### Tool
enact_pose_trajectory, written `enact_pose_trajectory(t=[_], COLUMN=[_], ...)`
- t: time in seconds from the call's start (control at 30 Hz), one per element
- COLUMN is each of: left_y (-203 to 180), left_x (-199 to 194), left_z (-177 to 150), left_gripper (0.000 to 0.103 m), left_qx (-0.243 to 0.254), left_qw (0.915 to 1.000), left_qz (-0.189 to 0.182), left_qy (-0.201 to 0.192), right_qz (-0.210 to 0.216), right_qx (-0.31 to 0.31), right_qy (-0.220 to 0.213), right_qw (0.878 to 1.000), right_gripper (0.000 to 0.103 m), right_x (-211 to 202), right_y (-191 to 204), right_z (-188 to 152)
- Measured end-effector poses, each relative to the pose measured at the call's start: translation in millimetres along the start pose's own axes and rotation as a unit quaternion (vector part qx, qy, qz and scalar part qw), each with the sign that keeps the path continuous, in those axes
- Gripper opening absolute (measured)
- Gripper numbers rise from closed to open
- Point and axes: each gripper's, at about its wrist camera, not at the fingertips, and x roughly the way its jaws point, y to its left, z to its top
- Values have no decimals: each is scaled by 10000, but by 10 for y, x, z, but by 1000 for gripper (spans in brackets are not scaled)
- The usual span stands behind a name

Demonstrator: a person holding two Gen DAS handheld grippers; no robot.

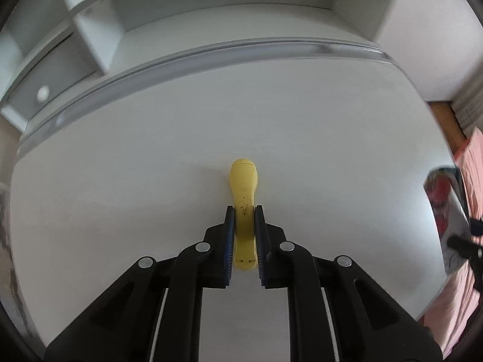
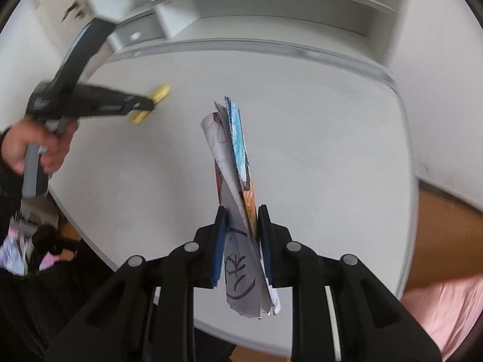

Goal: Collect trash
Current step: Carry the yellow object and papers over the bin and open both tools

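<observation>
My left gripper (image 1: 244, 211) is shut on a yellow banana peel (image 1: 243, 187) with brown specks, over the white table (image 1: 151, 166). The right wrist view shows that gripper (image 2: 148, 105) at the left, with the peel (image 2: 161, 91) sticking out both sides of its fingers. My right gripper (image 2: 240, 211) is shut on a folded, crumpled sheet of coloured paper (image 2: 238, 157) with blue, orange and black drawing, held upright above the table (image 2: 317, 150). That paper also shows at the right edge of the left wrist view (image 1: 443, 199).
A white shelf unit (image 1: 211, 6) with open compartments and a drawer with a round knob (image 1: 43, 93) stands behind the table. Wooden floor (image 2: 446, 235) lies to the right. A pink bag (image 2: 449, 310) shows at lower right.
</observation>
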Motion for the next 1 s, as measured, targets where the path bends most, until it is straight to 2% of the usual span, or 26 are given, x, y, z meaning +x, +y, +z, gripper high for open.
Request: enact_pose_trajectory(t=[0.13,0.2,0.3,0.43,0.5,0.63,0.73,0.83,0.9,1.0], left_y=[-613,-1093,-1785,-2635,-3087,-3725,-4182,-4442,-4540,-4749], left_x=[-186,-298,-412,-486,-532,-505,-266,20,265,577], left_z=[-85,-148,-267,-494,-685,-1068,-1371,-1603,-1763,-1769], left_gripper=[12,12,12,12,12,12,12,12,12,12], left_qx=[570,1006,1582,2206,2601,3145,3597,3821,3833,3883], left_qw=[9973,9918,9791,9572,9417,9160,8953,8854,8831,8799], left_qz=[-385,-653,-1121,-1768,-2036,-2428,-2600,-2644,-2699,-2700], left_qy=[-257,-441,-613,-619,-640,-549,-367,-120,209,448], right_qz=[-285,-511,-780,-1228,-1419,-1673,-1759,-1694,-1654,-1536], right_qx=[745,1257,1950,2976,3395,4195,4660,5032,5199,5402], right_qy=[-161,-268,-370,-527,-547,-468,-352,-224,-137,-17], right_qw=[9967,9904,9770,9453,9282,8910,8664,8471,8380,8274], right_gripper=[21,21,21,21,22,22,22,22,22,22], right_x=[-229,-385,-555,-805,-897,-953,-899,-764,-668,-509], right_y=[-357,-594,-891,-1300,-1437,-1645,-1742,-1784,-1834,-1857], right_z=[-458,-800,-1292,-2123,-2517,-3334,-3832,-4223,-4436,-4735])
